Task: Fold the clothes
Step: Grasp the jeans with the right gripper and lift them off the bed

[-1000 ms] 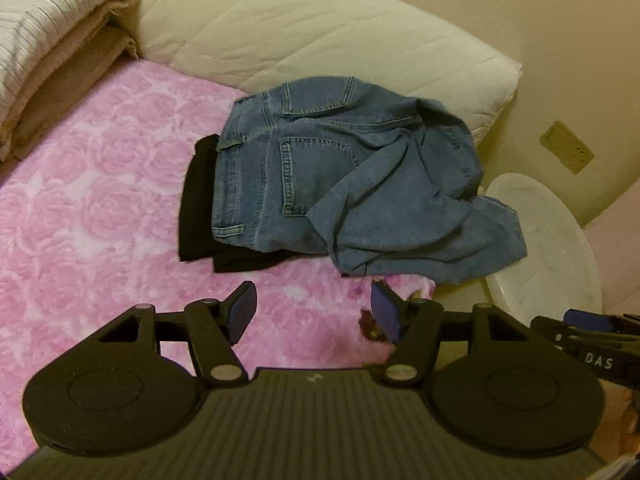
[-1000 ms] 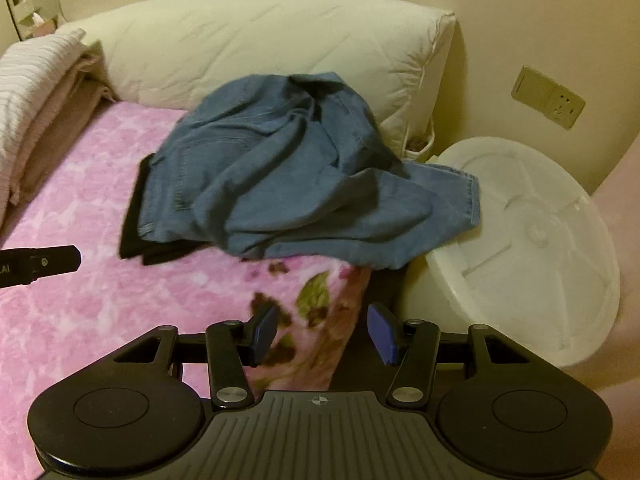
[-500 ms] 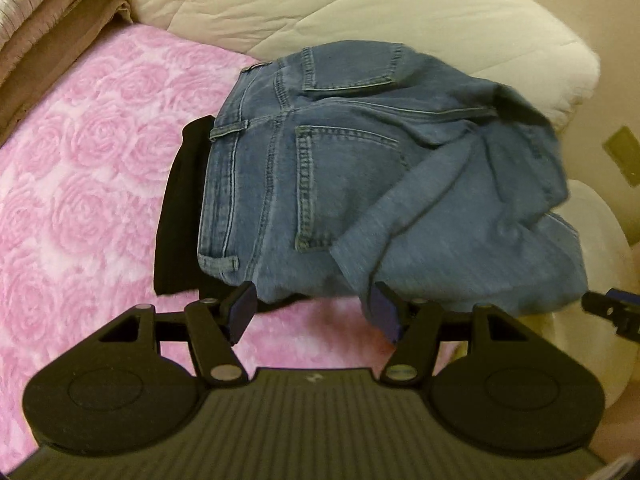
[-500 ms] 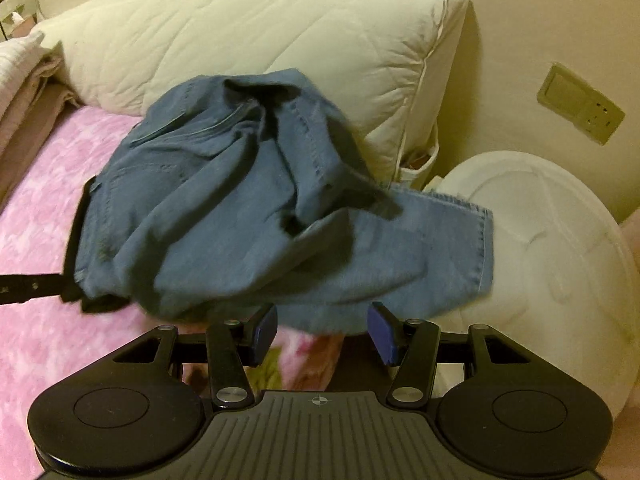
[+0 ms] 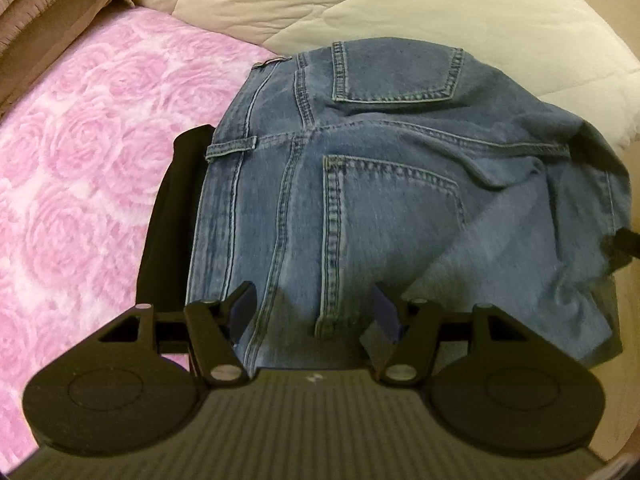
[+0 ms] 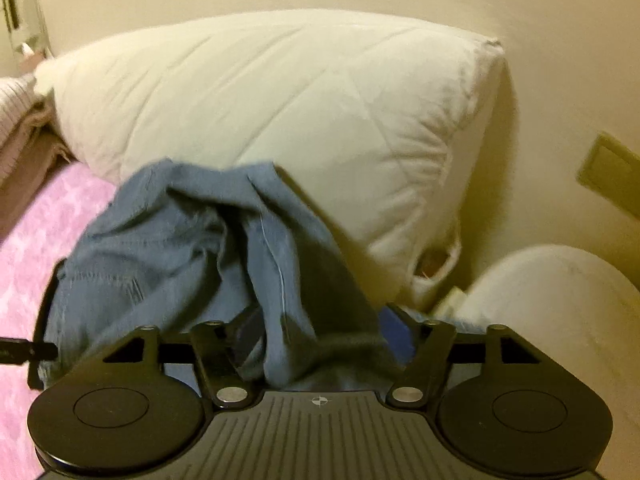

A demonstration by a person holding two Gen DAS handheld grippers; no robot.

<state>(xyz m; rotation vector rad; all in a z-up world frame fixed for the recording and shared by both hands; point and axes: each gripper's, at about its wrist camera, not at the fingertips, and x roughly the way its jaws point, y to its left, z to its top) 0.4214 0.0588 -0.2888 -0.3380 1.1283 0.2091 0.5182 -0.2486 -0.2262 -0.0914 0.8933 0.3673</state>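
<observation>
Crumpled blue jeans (image 5: 360, 184) heaped on my pink bed (image 5: 80, 160).
My left gripper (image 5: 314, 312) is spread above them; my right gripper (image 6: 320, 332) is opening around a denim ridge, which could snag the black garment (image 5: 168, 220) beneath.

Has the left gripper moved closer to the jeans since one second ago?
Yes. The left gripper has come forward over the jeans, toward the pillow.
</observation>
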